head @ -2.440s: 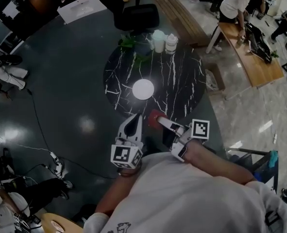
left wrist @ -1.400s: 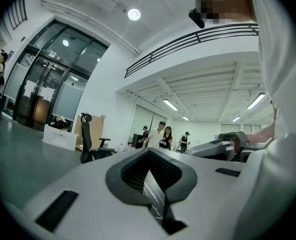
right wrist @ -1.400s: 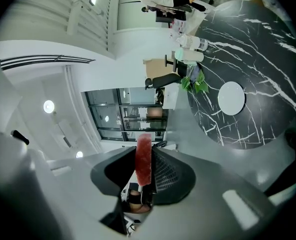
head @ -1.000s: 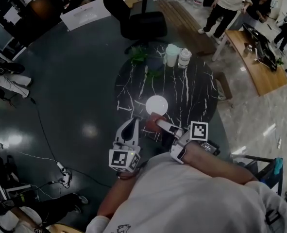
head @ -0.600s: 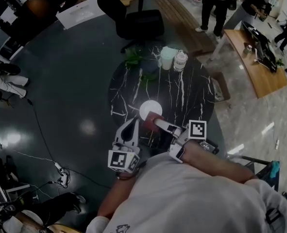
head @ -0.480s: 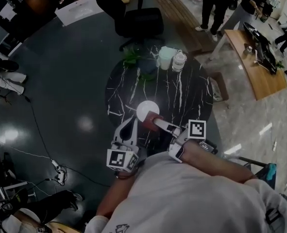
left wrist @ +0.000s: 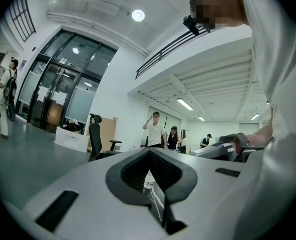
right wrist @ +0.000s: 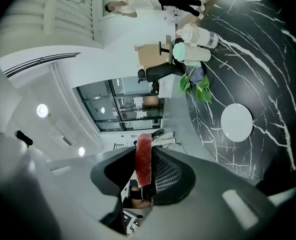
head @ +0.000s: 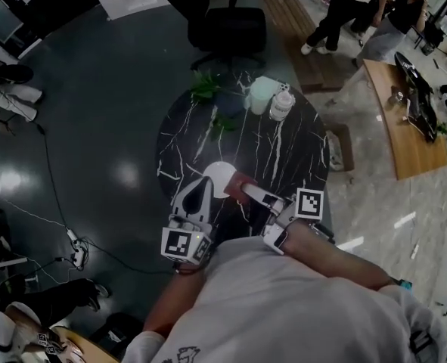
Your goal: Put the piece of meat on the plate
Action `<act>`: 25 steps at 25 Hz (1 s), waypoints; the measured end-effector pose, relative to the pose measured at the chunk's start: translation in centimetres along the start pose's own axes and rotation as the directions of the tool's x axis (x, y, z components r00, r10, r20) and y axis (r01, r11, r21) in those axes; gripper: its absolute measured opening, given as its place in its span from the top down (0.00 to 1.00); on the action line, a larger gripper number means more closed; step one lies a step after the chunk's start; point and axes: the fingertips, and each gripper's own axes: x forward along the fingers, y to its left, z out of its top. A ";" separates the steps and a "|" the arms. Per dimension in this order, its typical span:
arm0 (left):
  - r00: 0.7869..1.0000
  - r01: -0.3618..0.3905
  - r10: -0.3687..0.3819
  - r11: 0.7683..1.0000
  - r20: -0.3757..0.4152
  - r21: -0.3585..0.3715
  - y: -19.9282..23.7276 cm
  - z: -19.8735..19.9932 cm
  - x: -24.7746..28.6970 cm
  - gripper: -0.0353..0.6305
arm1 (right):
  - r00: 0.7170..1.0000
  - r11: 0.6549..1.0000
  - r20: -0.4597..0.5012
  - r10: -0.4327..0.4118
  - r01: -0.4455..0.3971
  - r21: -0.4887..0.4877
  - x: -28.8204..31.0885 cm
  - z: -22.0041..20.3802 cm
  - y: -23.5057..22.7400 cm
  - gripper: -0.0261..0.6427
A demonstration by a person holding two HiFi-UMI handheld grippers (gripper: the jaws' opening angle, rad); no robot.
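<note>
Head view: shows piece of meat (head: 237,181) pinched in right gripper (head: 243,190) just beside the plate (head: 221,174), at its near-right edge; left gripper (head: 202,184) overlaps the plate's near-left edge. Left gripper view: shows jaws closed together, nothing between. Right gripper view: shows jaws clamped on the meat (red slab, on edge), apart from the plate and left of it.

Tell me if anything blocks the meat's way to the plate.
Nothing visible does. Only bare table shows between the meat in the right gripper and the plate; the left gripper is off to the side.
</note>
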 end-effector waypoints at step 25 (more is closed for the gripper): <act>0.988 -0.119 0.116 0.993 -0.100 -0.021 9.6 -8.8 3.5 0.94 | 0.982 0.988 -0.112 -0.150 0.153 0.021 5.3 3.8 -9.9 0.82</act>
